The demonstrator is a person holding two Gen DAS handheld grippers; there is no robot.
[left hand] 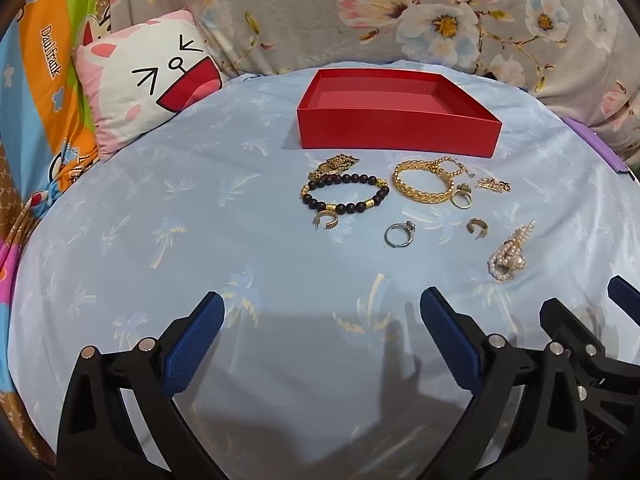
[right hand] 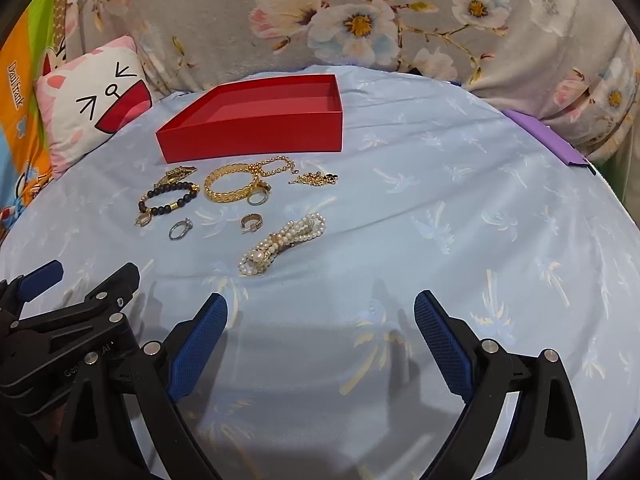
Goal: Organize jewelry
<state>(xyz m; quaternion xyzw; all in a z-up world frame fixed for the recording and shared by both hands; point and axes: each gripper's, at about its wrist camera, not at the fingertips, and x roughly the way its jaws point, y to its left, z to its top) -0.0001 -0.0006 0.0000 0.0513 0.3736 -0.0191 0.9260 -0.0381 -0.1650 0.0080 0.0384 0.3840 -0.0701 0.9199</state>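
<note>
An empty red box sits at the back of the light blue cloth. In front of it lie a black bead bracelet, a gold bangle, a gold chain, a silver ring, small gold earrings and a pearl piece. My left gripper is open, low over bare cloth, short of the jewelry. My right gripper is open too, just beside it on the right, with nothing between its fingers.
A cartoon cushion leans at the back left. Floral fabric hangs behind the table. A purple strip lies at the right edge. The cloth's right half carries no jewelry.
</note>
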